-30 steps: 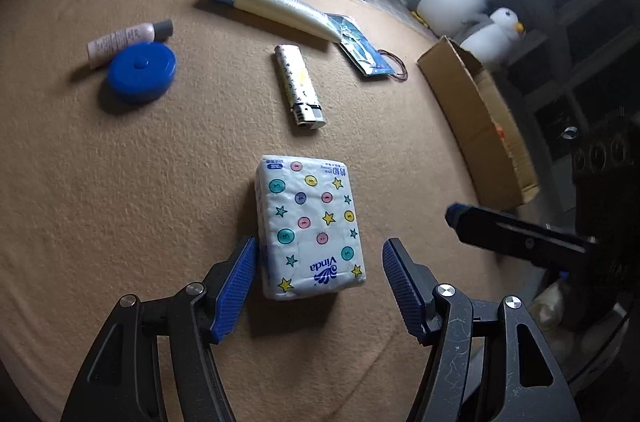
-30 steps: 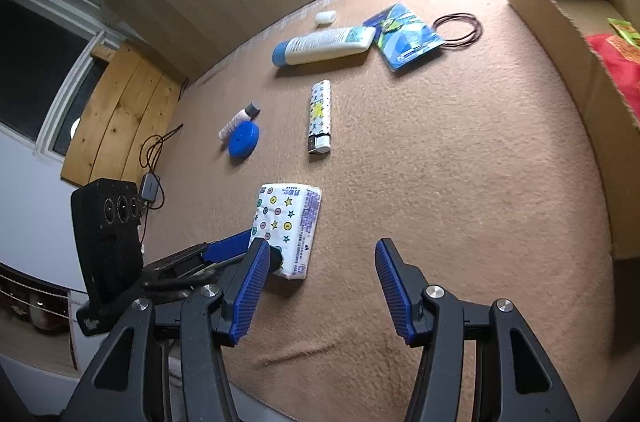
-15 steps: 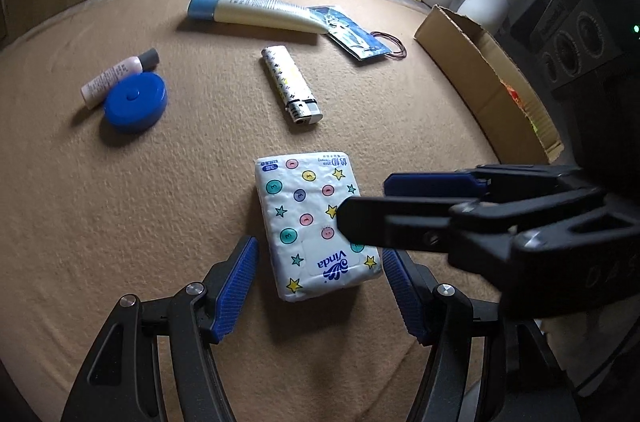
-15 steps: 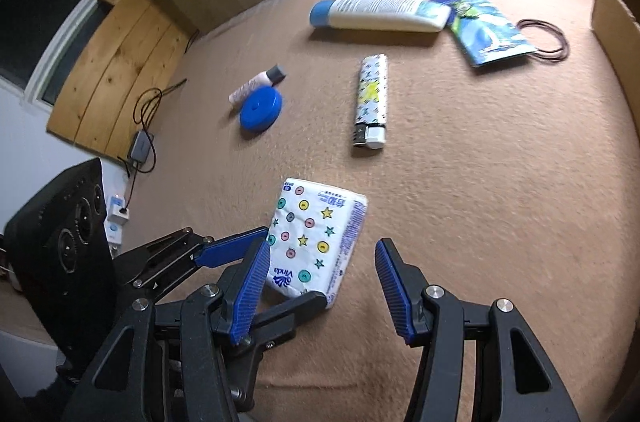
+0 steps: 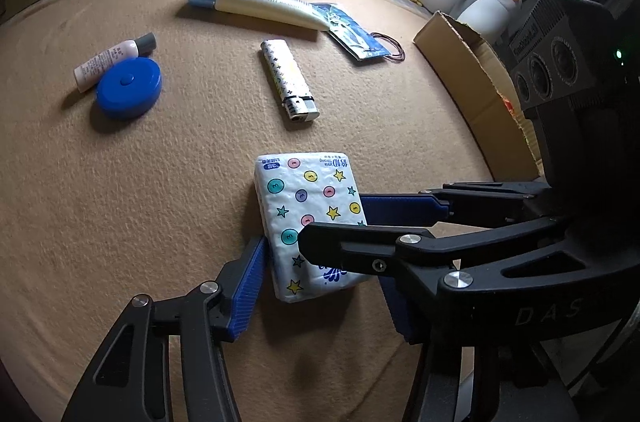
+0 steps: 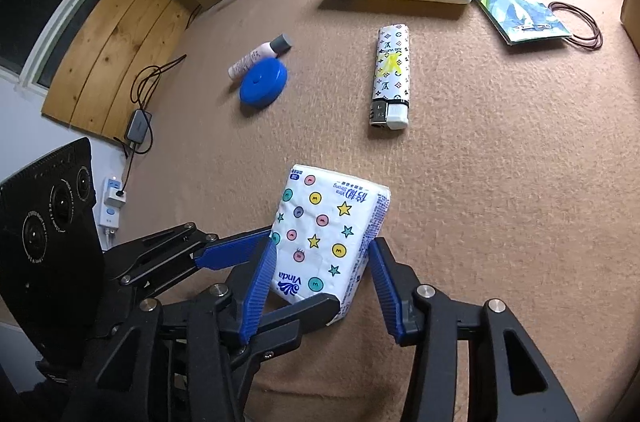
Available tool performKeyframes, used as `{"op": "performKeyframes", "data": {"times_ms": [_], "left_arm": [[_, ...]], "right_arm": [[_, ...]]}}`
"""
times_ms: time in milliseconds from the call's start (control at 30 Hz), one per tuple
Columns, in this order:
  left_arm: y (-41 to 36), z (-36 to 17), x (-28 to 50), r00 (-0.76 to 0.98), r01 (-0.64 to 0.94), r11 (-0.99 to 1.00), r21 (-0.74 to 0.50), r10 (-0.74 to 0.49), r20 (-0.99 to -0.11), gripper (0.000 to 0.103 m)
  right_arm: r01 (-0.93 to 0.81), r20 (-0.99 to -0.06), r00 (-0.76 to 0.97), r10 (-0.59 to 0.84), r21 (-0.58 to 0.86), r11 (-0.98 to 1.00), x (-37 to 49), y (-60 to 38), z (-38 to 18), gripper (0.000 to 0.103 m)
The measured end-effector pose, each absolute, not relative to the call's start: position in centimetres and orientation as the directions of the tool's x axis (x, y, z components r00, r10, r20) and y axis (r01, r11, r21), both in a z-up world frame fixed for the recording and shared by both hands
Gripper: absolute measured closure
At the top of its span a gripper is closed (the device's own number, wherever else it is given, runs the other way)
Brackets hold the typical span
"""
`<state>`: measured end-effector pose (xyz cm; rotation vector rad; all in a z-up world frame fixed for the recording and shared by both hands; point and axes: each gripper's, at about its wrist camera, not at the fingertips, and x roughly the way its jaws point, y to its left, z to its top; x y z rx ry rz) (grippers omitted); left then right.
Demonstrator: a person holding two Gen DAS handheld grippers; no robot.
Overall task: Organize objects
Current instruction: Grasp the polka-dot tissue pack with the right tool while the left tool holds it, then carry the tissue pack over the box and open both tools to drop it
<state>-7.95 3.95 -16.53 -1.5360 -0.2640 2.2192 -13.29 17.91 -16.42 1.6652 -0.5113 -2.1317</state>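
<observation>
A white tissue pack (image 5: 308, 218) (image 6: 328, 234) printed with coloured dots and stars lies on the tan felt table. My left gripper (image 5: 324, 298) straddles its near end with jaws closing. Its left pad (image 5: 248, 286) touches the pack's side, and the right pad is mostly hidden behind the other gripper. My right gripper (image 6: 320, 282) straddles the same pack from the other side, jaws closing too. Its pad tips (image 6: 376, 262) sit right at the pack's sides, with no squeeze showing. In the left wrist view the right gripper (image 5: 356, 226) reaches across the pack from the right.
Beyond the pack lie a patterned lighter (image 5: 290, 80) (image 6: 392, 78), a blue round case (image 5: 129, 88) (image 6: 263, 82), a small pink bottle (image 5: 112, 60), a white tube (image 5: 256, 0) and a blue packet (image 5: 354, 36) with hair ties (image 5: 394, 48). A cardboard box (image 5: 472, 78) stands at the right.
My right gripper has swung in from the right and come down round the pack. Both pairs of jaws have narrowed on it. The left gripper has stayed put.
</observation>
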Motion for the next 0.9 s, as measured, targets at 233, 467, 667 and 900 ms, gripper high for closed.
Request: {"op": "performKeyframes", "data": {"times_ms": [233,467,667,900], "left_arm": [[6.0,-14.8,-8.5,-0.317,-0.266,-0.883,-0.387,0.459,-0.83,0.045],[11.5,-11.4,-11.0,-0.353,-0.355,-0.859,-0.369,0.489,-0.798,0.045],[17.5,-8.9,-13.7,-0.372,-0.434,-0.829,-0.354,0.522,-0.767,0.045],[24.6,-7.4,-16.8,-0.365,-0.509,-0.786,-0.351,0.566,-0.739,0.045]], "right_arm": [[0.073,-0.83,-0.262,-0.492,0.492,-0.868,-12.8,19.2,-15.0,0.06],[0.048,-0.812,-0.363,-0.457,0.474,-0.879,-12.5,23.9,-11.7,0.06],[0.006,-0.794,-0.456,-0.401,0.448,-0.894,-12.4,29.8,-8.6,0.06],[-0.06,-0.785,-0.526,-0.327,0.418,-0.906,-12.4,36.5,-6.6,0.06]]}}
